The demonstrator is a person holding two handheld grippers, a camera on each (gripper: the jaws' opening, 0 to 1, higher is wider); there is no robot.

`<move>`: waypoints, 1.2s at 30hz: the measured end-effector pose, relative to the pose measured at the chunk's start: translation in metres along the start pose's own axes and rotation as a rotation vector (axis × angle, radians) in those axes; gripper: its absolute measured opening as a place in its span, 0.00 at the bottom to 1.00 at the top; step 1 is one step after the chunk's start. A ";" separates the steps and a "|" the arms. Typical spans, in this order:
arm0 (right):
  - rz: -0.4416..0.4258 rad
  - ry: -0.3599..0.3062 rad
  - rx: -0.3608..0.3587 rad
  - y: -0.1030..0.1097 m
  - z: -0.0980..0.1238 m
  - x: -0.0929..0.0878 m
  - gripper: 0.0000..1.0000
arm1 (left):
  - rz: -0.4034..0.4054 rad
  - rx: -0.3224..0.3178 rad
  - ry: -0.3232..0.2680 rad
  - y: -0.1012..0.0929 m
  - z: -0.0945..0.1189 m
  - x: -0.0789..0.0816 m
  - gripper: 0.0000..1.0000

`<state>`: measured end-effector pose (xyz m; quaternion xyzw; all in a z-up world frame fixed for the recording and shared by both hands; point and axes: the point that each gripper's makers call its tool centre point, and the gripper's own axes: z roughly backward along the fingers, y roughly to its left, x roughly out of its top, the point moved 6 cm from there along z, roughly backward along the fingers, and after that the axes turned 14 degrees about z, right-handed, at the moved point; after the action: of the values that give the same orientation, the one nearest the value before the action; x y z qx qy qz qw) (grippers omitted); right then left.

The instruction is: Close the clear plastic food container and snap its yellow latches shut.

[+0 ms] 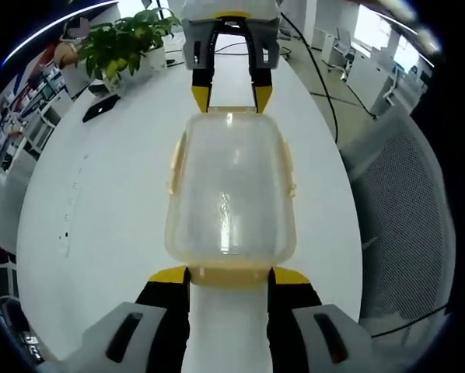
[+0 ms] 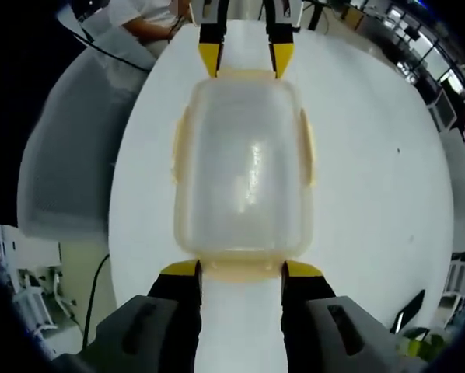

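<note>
A white table (image 1: 100, 202) spreads across the middle of both views. In the left gripper view, a leafy potted plant (image 1: 124, 43) stands at upper left, with a dark flat object (image 1: 100, 107) lying just below it, and a grey mesh chair back (image 1: 407, 210) fills the right side. In the right gripper view, a person's white sleeve (image 2: 139, 17) shows at the top.

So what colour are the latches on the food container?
Pale translucent yellow latches on the clear container, clearest in the right gripper view.
</note>
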<state>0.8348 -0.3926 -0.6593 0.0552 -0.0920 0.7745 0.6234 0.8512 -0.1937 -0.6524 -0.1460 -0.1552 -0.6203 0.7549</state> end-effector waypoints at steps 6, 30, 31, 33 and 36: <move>-0.004 0.014 0.015 -0.001 -0.006 -0.007 0.36 | -0.003 -0.008 0.005 0.002 -0.009 0.003 0.32; -0.003 0.036 0.051 -0.003 -0.018 -0.013 0.38 | -0.003 -0.023 0.053 0.004 -0.025 -0.001 0.33; -0.009 0.032 0.047 -0.003 -0.019 -0.013 0.38 | -0.005 -0.021 0.052 0.003 -0.025 -0.001 0.34; -0.009 0.033 0.044 -0.003 -0.019 -0.014 0.39 | -0.004 -0.025 0.047 0.002 -0.026 -0.002 0.34; -0.015 0.036 0.038 -0.002 -0.018 -0.015 0.41 | -0.003 -0.028 0.040 0.000 -0.026 -0.002 0.34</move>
<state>0.8403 -0.4024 -0.6800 0.0537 -0.0655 0.7724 0.6295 0.8520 -0.2023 -0.6773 -0.1436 -0.1316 -0.6265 0.7547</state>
